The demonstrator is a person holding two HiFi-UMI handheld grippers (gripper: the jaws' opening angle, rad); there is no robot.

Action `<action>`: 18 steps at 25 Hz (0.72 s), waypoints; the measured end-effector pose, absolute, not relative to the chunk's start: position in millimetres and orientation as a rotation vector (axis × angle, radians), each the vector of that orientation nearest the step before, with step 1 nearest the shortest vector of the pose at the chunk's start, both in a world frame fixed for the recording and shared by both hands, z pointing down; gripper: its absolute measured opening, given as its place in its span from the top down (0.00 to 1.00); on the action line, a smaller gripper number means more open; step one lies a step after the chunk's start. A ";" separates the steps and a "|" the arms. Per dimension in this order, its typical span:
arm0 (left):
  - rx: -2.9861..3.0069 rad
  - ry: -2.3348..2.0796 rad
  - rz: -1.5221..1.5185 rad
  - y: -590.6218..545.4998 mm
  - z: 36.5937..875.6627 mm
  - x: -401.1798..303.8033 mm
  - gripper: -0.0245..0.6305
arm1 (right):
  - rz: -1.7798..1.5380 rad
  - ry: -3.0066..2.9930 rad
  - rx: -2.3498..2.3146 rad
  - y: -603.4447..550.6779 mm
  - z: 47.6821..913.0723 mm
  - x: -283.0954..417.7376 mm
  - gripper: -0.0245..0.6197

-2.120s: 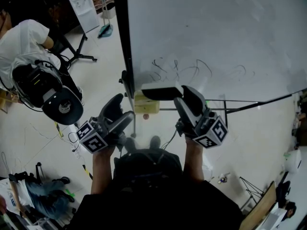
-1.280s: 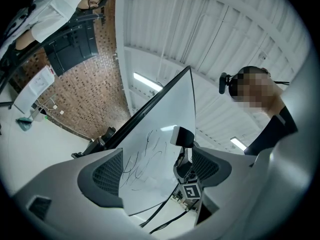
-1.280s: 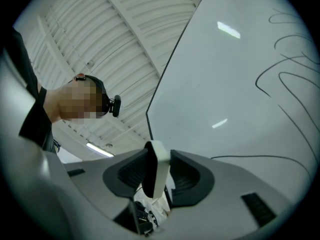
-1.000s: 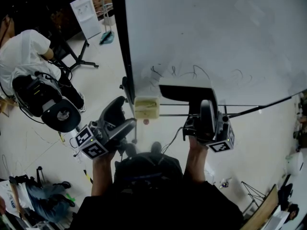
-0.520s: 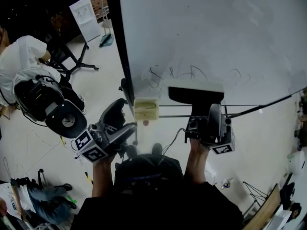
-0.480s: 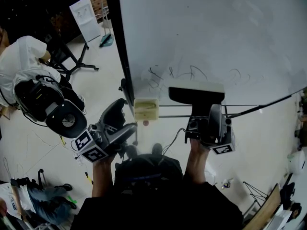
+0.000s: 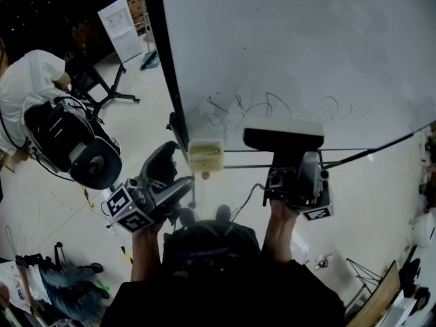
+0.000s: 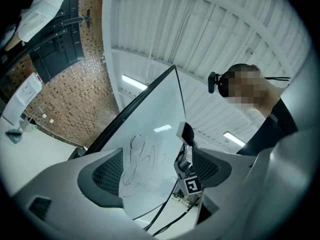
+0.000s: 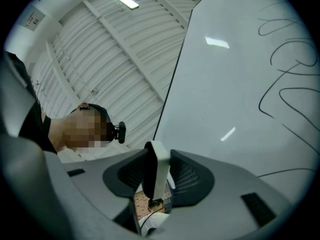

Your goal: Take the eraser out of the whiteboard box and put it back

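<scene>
A whiteboard (image 7: 306,39) with black scribbles (image 7: 272,106) fills the upper right of the head view. The small cream whiteboard box (image 7: 206,155) hangs at its lower left corner, on the rail. My right gripper (image 7: 286,150) is shut on the eraser (image 7: 283,135), a long bar with a white top and dark underside, held crosswise just below the scribbles, right of the box. In the right gripper view the eraser (image 9: 156,170) stands edge-on between the jaws. My left gripper (image 7: 173,166) hangs open and empty, below and left of the box; its own view looks past the open jaws at the board (image 8: 150,149).
A person in a white shirt (image 7: 27,80) sits at the left beside a black round-backed chair (image 7: 95,162). A black stand (image 7: 112,90) and a white panel (image 7: 122,19) are on the floor behind. The board's dark frame edge (image 7: 167,80) and support rods (image 7: 354,152) run close by.
The right gripper has carried the eraser to the right, away from the box, to just under the scribbles. The left gripper has stayed where it was.
</scene>
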State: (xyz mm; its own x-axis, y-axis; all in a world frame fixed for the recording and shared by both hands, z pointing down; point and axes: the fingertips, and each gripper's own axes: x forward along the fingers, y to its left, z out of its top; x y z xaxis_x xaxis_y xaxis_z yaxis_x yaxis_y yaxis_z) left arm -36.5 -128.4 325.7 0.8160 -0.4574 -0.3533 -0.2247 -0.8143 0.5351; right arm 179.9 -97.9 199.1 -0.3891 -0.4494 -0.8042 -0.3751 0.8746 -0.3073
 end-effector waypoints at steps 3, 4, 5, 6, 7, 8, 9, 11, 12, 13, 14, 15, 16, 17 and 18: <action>2.529 -0.502 -0.649 -126.1 326.2 -33.7 0.31 | -0.093 2.012 -0.597 -96.3 199.8 182.7 0.72; 2.531 -0.499 -0.645 -125.4 326.6 -32.7 0.31 | -0.094 2.010 -0.596 -96.3 200.1 183.6 0.72; 2.531 -0.496 -0.645 -124.8 326.6 -31.9 0.31 | -0.095 2.008 -0.594 -96.3 200.4 184.3 0.72; 2.527 -0.494 -0.648 -124.3 326.2 -31.3 0.31 | -0.097 2.007 -0.593 -96.1 200.7 185.1 0.72; 2.522 -0.494 -0.653 -124.1 325.9 -31.0 0.31 | -0.099 2.006 -0.591 -95.8 201.3 185.8 0.72; 2.517 -0.496 -0.657 -124.1 325.8 -30.8 0.31 | -0.101 2.005 -0.589 -95.5 202.0 186.4 0.72; 2.512 -0.500 -0.660 -124.3 326.2 -30.8 0.31 | -0.104 2.004 -0.588 -95.2 202.8 187.1 0.72; 2.508 -0.505 -0.660 -125.0 327.8 -30.1 0.31 | -0.106 2.002 -0.586 -95.7 204.8 188.9 0.72; 2.508 -0.506 -0.658 -125.4 328.4 -29.2 0.31 | -0.107 2.000 -0.585 -96.1 205.8 189.9 0.72; 2.509 -0.505 -0.657 -125.5 328.7 -27.8 0.31 | -0.108 1.999 -0.583 -96.4 206.6 191.2 0.72; 2.511 -0.505 -0.653 -125.0 328.7 -26.0 0.31 | -0.109 1.997 -0.581 -96.2 207.1 192.7 0.72; 2.514 -0.504 -0.649 -124.2 328.4 -24.1 0.31 | -0.110 1.996 -0.578 -95.6 207.2 194.2 0.72; 2.515 -0.504 -0.645 -123.3 328.1 -22.4 0.31 | -0.110 1.996 -0.576 -95.0 207.3 195.5 0.72; 2.516 -0.505 -0.642 -122.5 327.9 -21.1 0.31 | -0.111 1.996 -0.574 -94.4 207.4 196.5 0.72; 2.516 -0.506 -0.640 -122.0 327.8 -20.2 0.31 | -0.112 1.995 -0.571 -94.1 207.6 197.4 0.72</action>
State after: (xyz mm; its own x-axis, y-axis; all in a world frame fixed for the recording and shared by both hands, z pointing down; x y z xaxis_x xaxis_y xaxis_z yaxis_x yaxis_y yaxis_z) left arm -20.2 -122.0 327.8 0.8213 -0.4572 -0.3413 -0.2268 -0.8106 0.5400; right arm 197.4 -94.1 207.6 -0.3733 -0.4391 -0.8172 -0.3451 0.8834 -0.3170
